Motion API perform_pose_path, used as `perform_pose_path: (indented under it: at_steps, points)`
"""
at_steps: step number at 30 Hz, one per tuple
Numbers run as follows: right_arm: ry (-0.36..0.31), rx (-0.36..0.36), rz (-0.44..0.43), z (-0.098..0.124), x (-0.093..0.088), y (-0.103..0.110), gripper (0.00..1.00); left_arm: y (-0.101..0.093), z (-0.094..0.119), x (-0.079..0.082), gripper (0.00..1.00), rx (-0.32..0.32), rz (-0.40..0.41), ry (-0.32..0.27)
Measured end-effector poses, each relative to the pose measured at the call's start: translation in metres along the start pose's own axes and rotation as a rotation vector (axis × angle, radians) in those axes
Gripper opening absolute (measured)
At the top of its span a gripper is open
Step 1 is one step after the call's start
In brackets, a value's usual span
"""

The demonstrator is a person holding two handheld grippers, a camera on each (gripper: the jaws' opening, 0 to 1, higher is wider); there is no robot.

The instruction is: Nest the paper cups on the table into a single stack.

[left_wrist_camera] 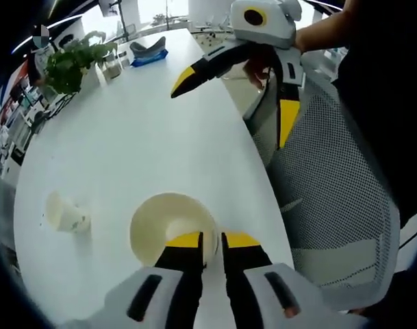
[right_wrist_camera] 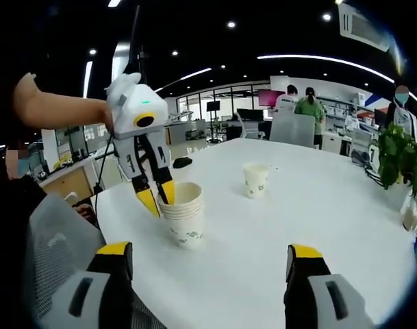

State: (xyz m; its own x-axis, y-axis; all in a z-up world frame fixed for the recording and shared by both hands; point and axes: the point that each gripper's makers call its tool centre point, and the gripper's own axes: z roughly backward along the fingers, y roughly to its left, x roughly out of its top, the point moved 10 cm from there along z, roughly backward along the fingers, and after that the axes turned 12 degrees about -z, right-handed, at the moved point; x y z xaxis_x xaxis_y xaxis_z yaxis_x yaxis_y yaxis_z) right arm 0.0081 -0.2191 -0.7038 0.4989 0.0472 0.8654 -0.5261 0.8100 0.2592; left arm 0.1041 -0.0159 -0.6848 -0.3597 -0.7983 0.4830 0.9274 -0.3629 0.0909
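Observation:
A stack of nested white paper cups [left_wrist_camera: 168, 229] [right_wrist_camera: 183, 213] stands upright near the white table's [left_wrist_camera: 140, 137] [right_wrist_camera: 297, 219] edge. My left gripper [left_wrist_camera: 211, 238] [right_wrist_camera: 160, 200] is shut on the stack's rim, one finger inside and one outside. A single paper cup [left_wrist_camera: 66, 214] [right_wrist_camera: 255, 179] with a green print stands apart, farther in on the table. My right gripper [right_wrist_camera: 209, 255] [left_wrist_camera: 230, 116] hovers wide open above the table edge, a little away from the stack, with nothing between its yellow-tipped fingers.
A grey mesh chair [left_wrist_camera: 331, 192] [right_wrist_camera: 51, 233] sits against the table edge by the stack. A potted plant [left_wrist_camera: 74, 62] [right_wrist_camera: 400, 154] and a blue-and-dark object [left_wrist_camera: 148, 52] stand at the far end. A small dark item [right_wrist_camera: 183, 162] lies on the table. People [right_wrist_camera: 309, 103] stand in the background.

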Motion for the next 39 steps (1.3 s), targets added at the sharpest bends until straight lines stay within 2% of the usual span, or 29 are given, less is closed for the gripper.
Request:
perform_pose_path:
  at_steps: [4,8,14,24,29,30,32,39]
  points:
    - [-0.003,0.001,0.0,0.0,0.001,0.001,0.94,-0.003,0.005,0.0,0.11,0.018,0.004,-0.009]
    - [-0.004,0.001,0.0,0.001,0.001,0.001,0.94,-0.003,0.013,0.001,0.16,0.06,0.026,-0.048]
    - [-0.009,0.0,-0.002,0.001,0.003,-0.001,0.94,-0.005,0.033,0.0,0.2,0.165,0.123,-0.171]
    - [-0.011,0.004,0.008,0.004,0.01,-0.002,0.94,-0.012,0.052,-0.014,0.36,0.332,0.232,-0.298]
    - [-0.012,0.008,0.027,0.003,0.017,-0.003,0.94,-0.021,0.057,-0.021,0.45,0.414,0.291,-0.345]
    - [-0.013,0.009,0.03,0.003,0.019,-0.003,0.93,-0.024,0.058,-0.023,0.46,0.45,0.317,-0.36]
    - [-0.014,0.011,0.038,0.003,0.022,-0.003,0.93,-0.03,0.058,-0.025,0.49,0.481,0.353,-0.394]
    - [-0.009,0.03,0.075,-0.003,0.037,-0.005,0.91,-0.052,0.061,-0.031,0.6,0.595,0.44,-0.433]
